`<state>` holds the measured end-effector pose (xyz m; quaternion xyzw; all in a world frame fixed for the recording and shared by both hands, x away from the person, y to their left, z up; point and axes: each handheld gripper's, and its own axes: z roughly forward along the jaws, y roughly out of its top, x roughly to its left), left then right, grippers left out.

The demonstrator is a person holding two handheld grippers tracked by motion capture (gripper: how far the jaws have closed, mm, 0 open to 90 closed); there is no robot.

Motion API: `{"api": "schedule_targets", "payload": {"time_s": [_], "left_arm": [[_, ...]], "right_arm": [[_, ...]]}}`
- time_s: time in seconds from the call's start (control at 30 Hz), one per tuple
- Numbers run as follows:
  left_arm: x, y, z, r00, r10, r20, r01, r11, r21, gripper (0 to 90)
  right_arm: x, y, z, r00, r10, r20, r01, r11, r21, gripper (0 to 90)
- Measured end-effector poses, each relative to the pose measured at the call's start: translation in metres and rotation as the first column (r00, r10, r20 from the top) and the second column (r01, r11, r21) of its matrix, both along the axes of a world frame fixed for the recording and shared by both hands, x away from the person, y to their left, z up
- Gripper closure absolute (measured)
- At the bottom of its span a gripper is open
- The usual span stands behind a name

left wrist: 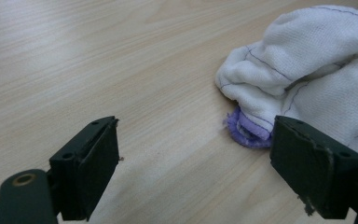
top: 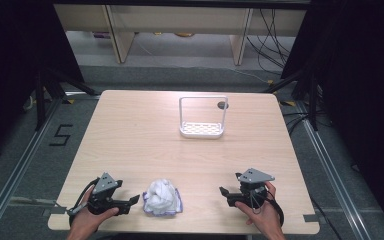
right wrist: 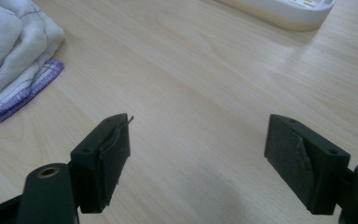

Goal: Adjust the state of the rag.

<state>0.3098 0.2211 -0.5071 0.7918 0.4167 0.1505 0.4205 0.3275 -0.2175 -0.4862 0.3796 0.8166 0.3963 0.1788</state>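
A crumpled white cloth with a purple edge [top: 163, 197] lies near the table's front edge, between the two hands. My left gripper [top: 134, 200] rests just left of it, jaws open and empty; in the left gripper view the cloth [left wrist: 307, 70] sits close ahead on the right, beside the right jaw. My right gripper [top: 223, 192] is held to the right of the cloth, well apart from it, jaws open with bare table between them. The right gripper view has the cloth [right wrist: 14, 51] at upper left.
A white rack with an upright frame and a perforated base [top: 202, 129] stands at the far middle of the wooden table [top: 140, 135]; its base edge [right wrist: 279, 11] appears at the top of the right gripper view. A small dark round spot [top: 222, 105] sits behind it.
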Motion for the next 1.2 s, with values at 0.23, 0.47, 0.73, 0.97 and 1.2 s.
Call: {"api": "schedule_targets", "payload": {"time_s": [0.23, 0.47, 0.73, 0.97, 1.2], "left_arm": [[0.0, 0.001, 0.001, 0.9998, 0.018, 0.004, -0.018, 0.9998, 0.002, 15.3], [0.0, 0.004, 0.004, 0.9998, 0.018, -0.002, -0.018, 0.9998, 0.012, 15.5], [-0.001, 0.008, 0.011, 0.9982, 0.058, -0.016, -0.059, 0.9973, -0.043, 16.8], [0.001, 0.016, 0.01, 0.9955, 0.09, -0.03, -0.091, 0.9953, -0.031, 17.5], [0.001, 0.018, 0.013, 0.9948, 0.096, -0.033, -0.098, 0.9939, -0.052, 17.7]], "right_arm": [[-0.001, 0.002, 0.003, 0.9998, 0.016, -0.012, -0.016, 0.9996, 0.026, 24.2], [-0.002, 0.02, 0.008, 0.9976, 0.07, 0.001, -0.07, 0.9974, 0.017, 24.5], [-0.001, 0.063, 0.028, 0.9806, 0.195, 0.016, -0.196, 0.9797, 0.042, 25.6], [0.002, 0.113, 0.041, 0.9453, 0.325, 0.025, -0.326, 0.9455, 0.011, 27.3], [0.008, 0.16, 0.047, 0.9077, 0.419, 0.024, -0.418, 0.9078, -0.035, 31.8]]}}
